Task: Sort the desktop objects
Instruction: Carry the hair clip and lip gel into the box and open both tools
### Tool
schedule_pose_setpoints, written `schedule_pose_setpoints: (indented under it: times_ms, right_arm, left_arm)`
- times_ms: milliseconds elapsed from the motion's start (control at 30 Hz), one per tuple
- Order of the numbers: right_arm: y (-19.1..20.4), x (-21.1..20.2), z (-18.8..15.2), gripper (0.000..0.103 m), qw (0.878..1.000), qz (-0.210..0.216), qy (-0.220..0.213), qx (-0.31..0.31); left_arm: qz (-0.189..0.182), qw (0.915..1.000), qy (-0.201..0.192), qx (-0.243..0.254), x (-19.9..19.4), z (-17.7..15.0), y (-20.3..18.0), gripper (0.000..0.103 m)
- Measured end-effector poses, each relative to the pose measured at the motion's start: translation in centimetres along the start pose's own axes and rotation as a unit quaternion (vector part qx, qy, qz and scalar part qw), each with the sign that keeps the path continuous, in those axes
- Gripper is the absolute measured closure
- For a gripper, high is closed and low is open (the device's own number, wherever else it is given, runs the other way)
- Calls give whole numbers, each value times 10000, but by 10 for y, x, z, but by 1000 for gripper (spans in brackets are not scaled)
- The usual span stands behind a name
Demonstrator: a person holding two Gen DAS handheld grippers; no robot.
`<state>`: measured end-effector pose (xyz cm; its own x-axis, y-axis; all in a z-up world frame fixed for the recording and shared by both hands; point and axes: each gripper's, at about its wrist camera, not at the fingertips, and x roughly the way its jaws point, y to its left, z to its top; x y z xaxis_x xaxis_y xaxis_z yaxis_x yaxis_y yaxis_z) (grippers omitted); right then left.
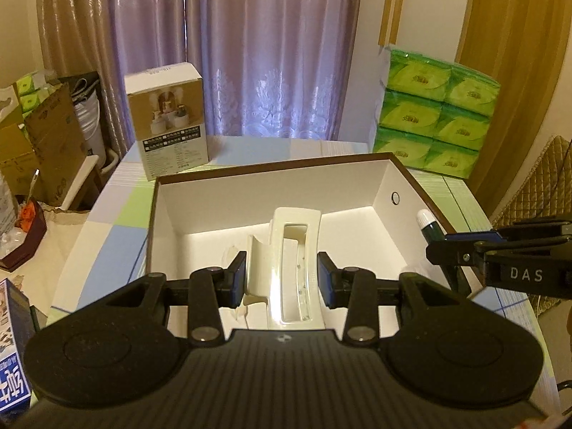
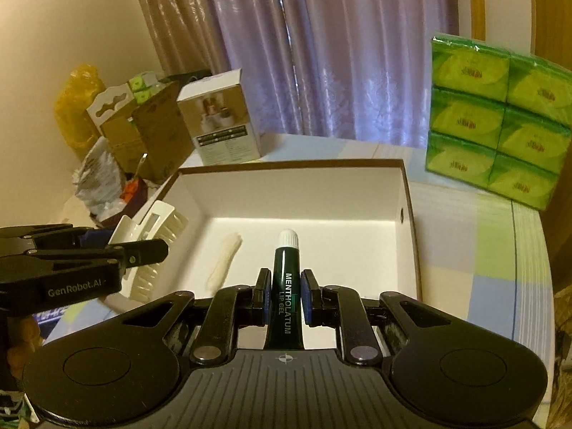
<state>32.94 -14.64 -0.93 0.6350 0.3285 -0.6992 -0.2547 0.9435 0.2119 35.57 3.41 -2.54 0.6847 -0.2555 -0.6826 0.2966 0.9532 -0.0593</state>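
An open box (image 1: 357, 160) with a brown rim and white inside stands on the checked tablecloth. My left gripper (image 1: 282, 280) is shut on a white hair claw clip (image 1: 295, 250), held over the box's near left part. In the right wrist view the clip (image 2: 157, 221) hangs above the box's left wall (image 2: 186, 193) in the left gripper (image 2: 157, 250). My right gripper (image 2: 285, 296) is shut on a dark green Mentholatum lip gel tube (image 2: 286, 271) with a white cap, pointing into the box. A small white roll (image 2: 225, 264) lies on the box floor.
A white and brown product box (image 1: 168, 125) stands behind the open box at the left. Stacked green tissue packs (image 1: 432, 121) stand at the back right. Cardboard boxes and bags (image 1: 43, 143) crowd the left side. A blue printed box (image 1: 10, 357) lies at the near left.
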Motion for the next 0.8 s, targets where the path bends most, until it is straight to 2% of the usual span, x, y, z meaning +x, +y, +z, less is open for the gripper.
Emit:
schedule_pose_setpoints:
  times_ms: [367, 600, 800]
  right_arm:
    - [-17, 48, 9, 89, 9987, -305, 393, 69]
    - [-26, 78, 4, 89, 9965, -372, 728, 157]
    - [-29, 98, -3, 89, 9940, -399, 1006, 154]
  left_arm:
    - [-144, 9985, 479, -203, 56, 9, 7, 68]
    - [-170, 9918, 1201, -395, 98, 4, 13, 68]
    - [-100, 9862, 1608, -374, 121, -7, 11, 68]
